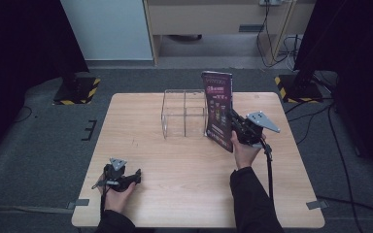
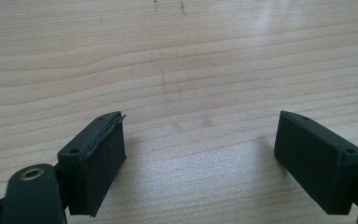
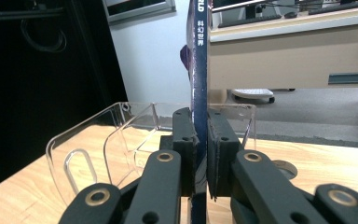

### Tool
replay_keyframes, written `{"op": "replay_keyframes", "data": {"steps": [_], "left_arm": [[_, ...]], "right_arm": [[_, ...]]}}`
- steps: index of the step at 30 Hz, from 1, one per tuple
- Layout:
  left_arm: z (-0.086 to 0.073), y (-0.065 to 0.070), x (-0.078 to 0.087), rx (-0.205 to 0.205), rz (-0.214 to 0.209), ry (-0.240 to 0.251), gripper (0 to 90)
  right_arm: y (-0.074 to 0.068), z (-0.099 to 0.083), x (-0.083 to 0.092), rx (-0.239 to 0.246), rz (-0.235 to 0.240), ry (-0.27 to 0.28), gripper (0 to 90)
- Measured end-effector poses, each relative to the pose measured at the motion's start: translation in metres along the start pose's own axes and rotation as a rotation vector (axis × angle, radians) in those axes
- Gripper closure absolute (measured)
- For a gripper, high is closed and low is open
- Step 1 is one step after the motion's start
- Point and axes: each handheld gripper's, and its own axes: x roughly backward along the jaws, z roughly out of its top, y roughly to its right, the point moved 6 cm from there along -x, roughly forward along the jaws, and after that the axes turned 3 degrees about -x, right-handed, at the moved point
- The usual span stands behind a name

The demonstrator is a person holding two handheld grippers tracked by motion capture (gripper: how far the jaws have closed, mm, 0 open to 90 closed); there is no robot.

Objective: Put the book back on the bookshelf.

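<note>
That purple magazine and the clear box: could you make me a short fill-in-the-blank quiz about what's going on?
1. The right gripper is shut on the ____.
2. The magazine stands ____ on its edge.
3. The clear box is made of see-through ____.
4. The left gripper has its jaws ____.

Missing words: magazine; upright; plastic; open

— What do the left tongs [image 1: 137, 175] look like from above?
— Black all over, with a small grey three-cornered plate on top and a thin dark cable trailing back along the forearm. Close up, each jaw ends in a thick, blocky black pad [image 2: 98, 161] with a small screw hole in its outer shell, and a brass-ringed pivot sits on the arm below.
— And the right tongs [image 1: 234, 127]?
— The same build: black linkage arms with brass-ringed rivets, a larger-looking grey triangular plate dotted with dark screws, and a black cable hanging down.
— What is the person wearing?
— Dark long sleeves [image 1: 252, 199], reaching to the wrists.
</note>
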Motion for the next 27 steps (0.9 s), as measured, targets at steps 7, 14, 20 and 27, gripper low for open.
{"op": "replay_keyframes", "data": {"steps": [7, 14, 20, 27], "left_arm": [[0.0, 0.0, 0.0, 0.0, 0.0, 0.001, 15.2], [0.0, 0.0, 0.0, 0.001, 0.0, 0.001, 15.2], [0.0, 0.0, 0.0, 0.0, 0.001, 0.0, 15.2], [0.0, 0.0, 0.0, 0.001, 0.0, 0.001, 15.2]], "right_arm": [[-0.001, -0.003, 0.009, 0.014, 0.0, -0.022, 83.9], [0.002, -0.009, 0.022, 0.029, 0.002, -0.05, 83.9], [0.001, -0.015, 0.034, 0.034, 0.009, -0.071, 83.9], [0.001, -0.026, 0.052, 0.015, 0.018, -0.101, 83.8]]}}
